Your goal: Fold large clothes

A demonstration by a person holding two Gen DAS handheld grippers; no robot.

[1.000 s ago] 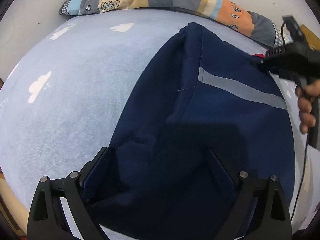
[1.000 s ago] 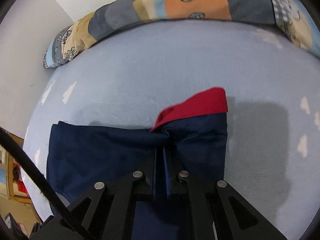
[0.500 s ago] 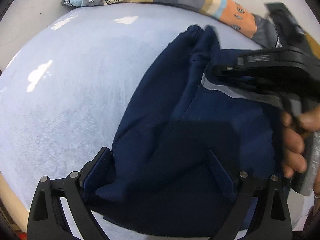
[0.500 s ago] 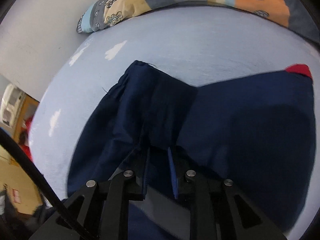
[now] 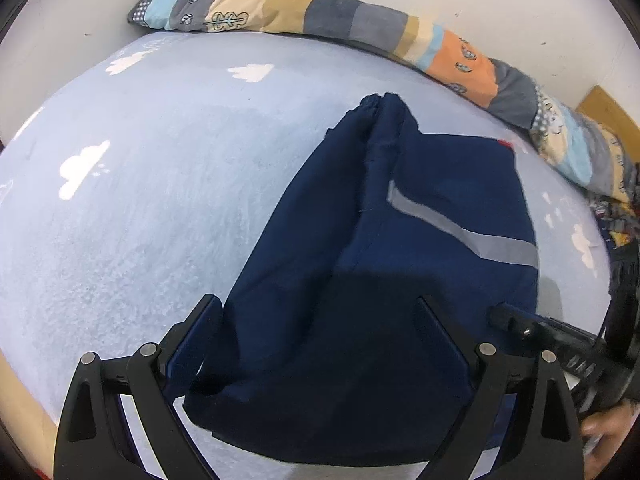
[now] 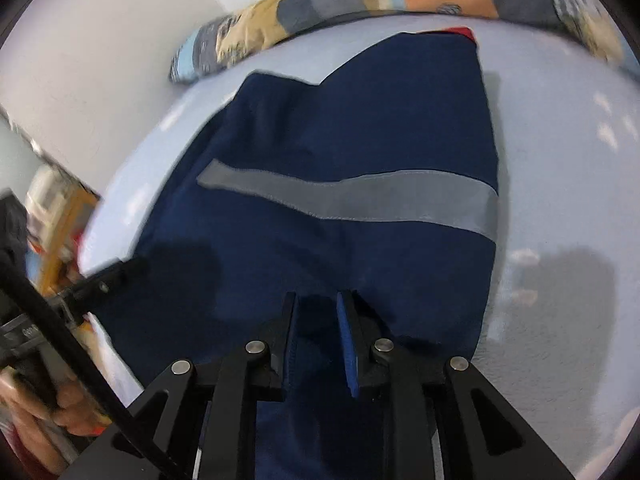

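Note:
A navy garment (image 5: 400,240) with a grey stripe (image 5: 460,236) and a red collar tip (image 5: 505,143) lies folded on the bed. My left gripper (image 5: 316,332) hangs open and wide over its near end, pressing nothing. In the right wrist view the garment (image 6: 340,140) fills the middle, its stripe (image 6: 360,196) running across and the red collar (image 6: 460,33) at the far end. My right gripper (image 6: 316,312) sits at the near edge, jaws a narrow gap apart with navy cloth showing in the gap, pads not pressing. Its tip (image 5: 500,316) shows at the lower right of the left wrist view.
The bed has a pale blue cover (image 5: 160,200) with white clouds. A long patchwork pillow (image 5: 340,16) lies along the white wall at the far side. A wooden edge (image 5: 604,108) shows at the right. A hand (image 6: 72,400) and a black cable (image 6: 60,340) are at the lower left.
The right gripper let go of the cloth near the red collar, its jaws parted, and it swung across the garment to the near edge. The left gripper rose slightly.

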